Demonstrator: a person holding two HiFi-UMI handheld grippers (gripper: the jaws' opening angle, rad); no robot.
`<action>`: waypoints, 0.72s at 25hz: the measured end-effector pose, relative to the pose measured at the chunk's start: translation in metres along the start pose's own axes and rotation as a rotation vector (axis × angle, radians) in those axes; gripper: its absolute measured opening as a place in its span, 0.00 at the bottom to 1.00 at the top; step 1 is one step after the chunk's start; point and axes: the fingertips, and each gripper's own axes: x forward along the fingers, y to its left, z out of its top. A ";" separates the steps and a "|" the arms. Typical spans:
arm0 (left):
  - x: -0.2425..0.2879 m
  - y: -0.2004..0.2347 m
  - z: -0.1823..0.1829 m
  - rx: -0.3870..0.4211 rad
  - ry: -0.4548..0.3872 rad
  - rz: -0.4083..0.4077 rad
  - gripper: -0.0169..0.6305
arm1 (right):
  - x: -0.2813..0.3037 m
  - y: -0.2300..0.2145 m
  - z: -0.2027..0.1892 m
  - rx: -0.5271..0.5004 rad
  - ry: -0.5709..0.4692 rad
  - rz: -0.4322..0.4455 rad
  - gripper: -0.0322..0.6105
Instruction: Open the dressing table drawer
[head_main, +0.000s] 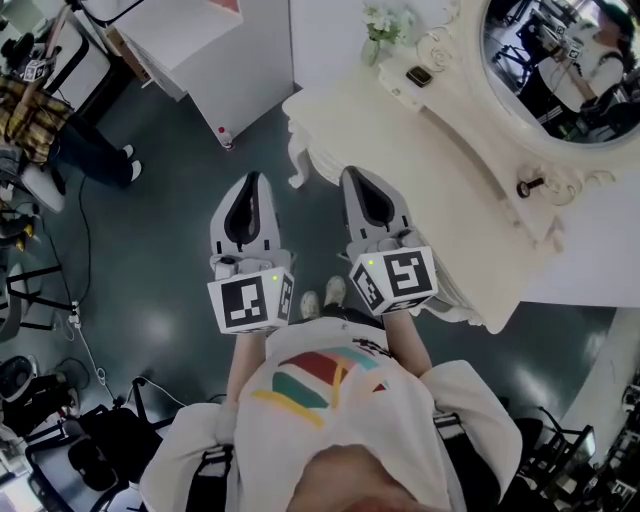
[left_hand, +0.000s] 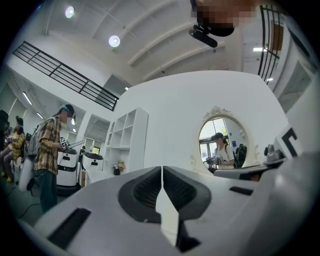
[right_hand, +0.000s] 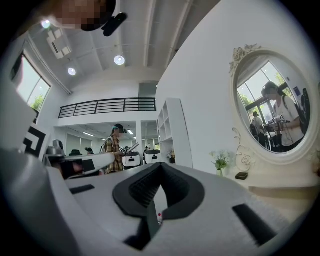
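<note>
Head view: left gripper and right gripper are both closed and empty. The dressing table lies to their right, its front edge beside the right gripper; its drawer is unseen.

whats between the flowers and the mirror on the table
A small dark box sits between flowers and mirror, seen in the head and right gripper views.
</note>
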 end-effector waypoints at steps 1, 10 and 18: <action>0.002 -0.003 0.000 0.001 0.000 -0.007 0.04 | -0.001 -0.003 0.000 -0.003 0.001 -0.007 0.05; 0.023 -0.029 -0.003 0.012 0.006 -0.055 0.04 | -0.007 -0.039 0.000 -0.003 0.002 -0.078 0.05; 0.050 -0.074 -0.009 0.014 0.016 -0.116 0.04 | -0.020 -0.084 0.003 -0.017 -0.004 -0.150 0.05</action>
